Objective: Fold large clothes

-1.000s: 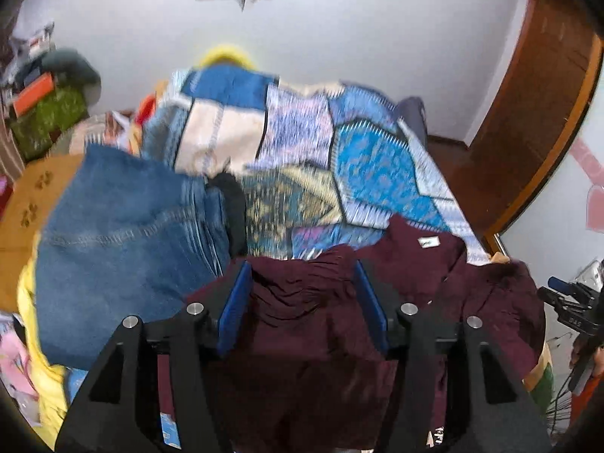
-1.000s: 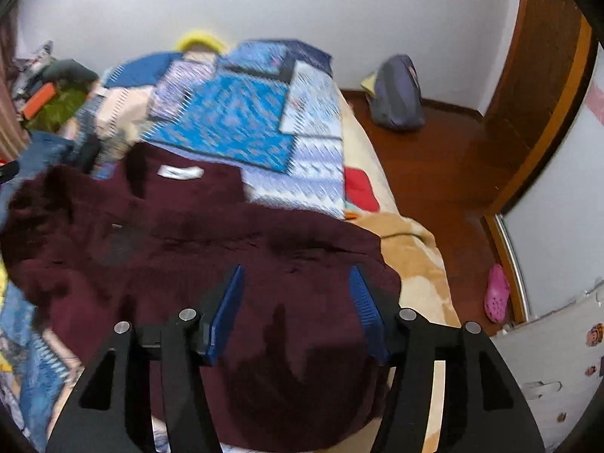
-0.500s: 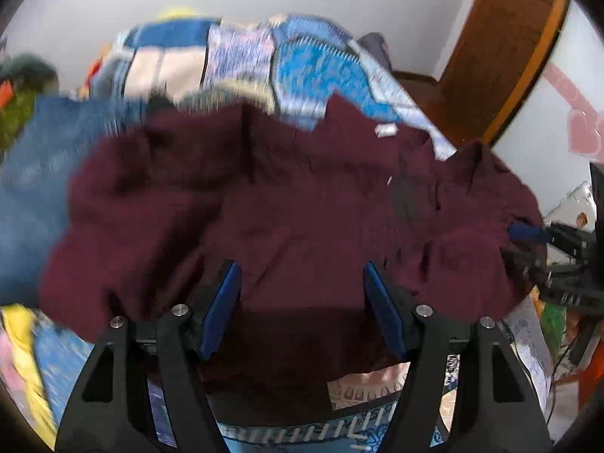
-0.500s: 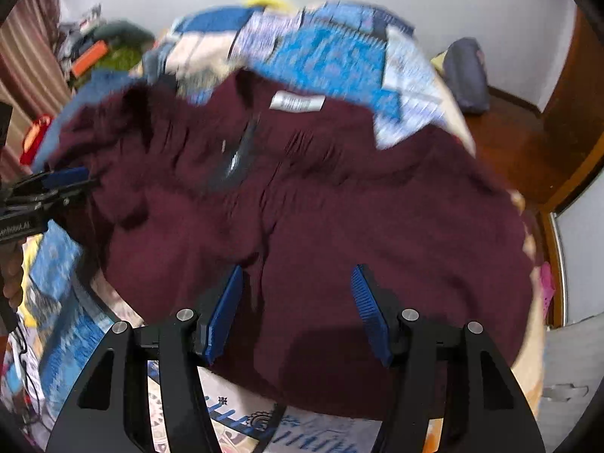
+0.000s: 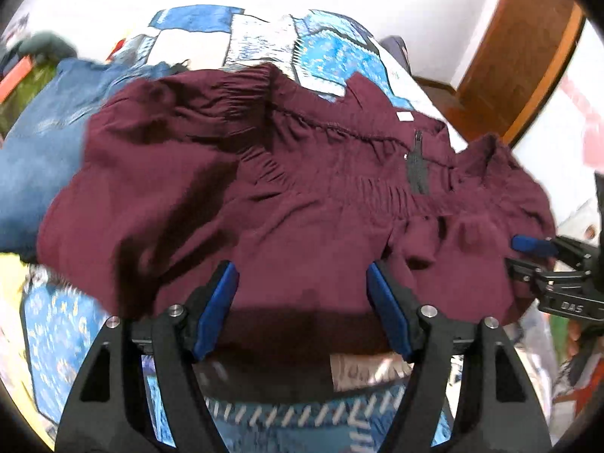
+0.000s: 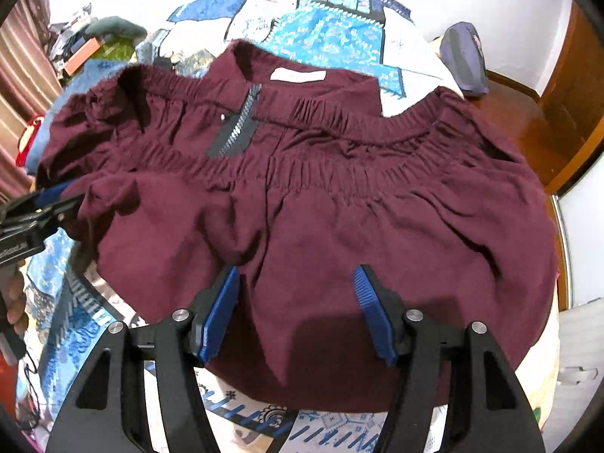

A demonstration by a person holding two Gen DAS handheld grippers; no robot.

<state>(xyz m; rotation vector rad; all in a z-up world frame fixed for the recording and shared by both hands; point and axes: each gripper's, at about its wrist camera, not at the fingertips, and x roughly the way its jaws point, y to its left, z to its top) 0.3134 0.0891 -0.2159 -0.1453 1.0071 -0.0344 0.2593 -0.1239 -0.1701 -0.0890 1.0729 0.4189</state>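
Just beyond both grippers (image 5: 302, 287) (spread): maroon garment (image 6: 339, 204)

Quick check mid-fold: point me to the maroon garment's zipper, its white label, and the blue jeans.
zipper (image 6: 237, 125): right wrist view, on the teeth midway along.
white label (image 6: 298, 74): right wrist view, centre of the tag inside the waistband.
blue jeans (image 5: 36, 151): left wrist view, on the denim left of the garment.

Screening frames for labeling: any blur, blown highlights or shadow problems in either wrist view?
Left wrist: the jeans and the maroon garment are smeared along the left edge, the wall is blown out, and a dark shadow lies between the fingers. Right wrist: sharper, the zipper is crisp, the wall is overexposed, with strong fisheye bending at the edges.
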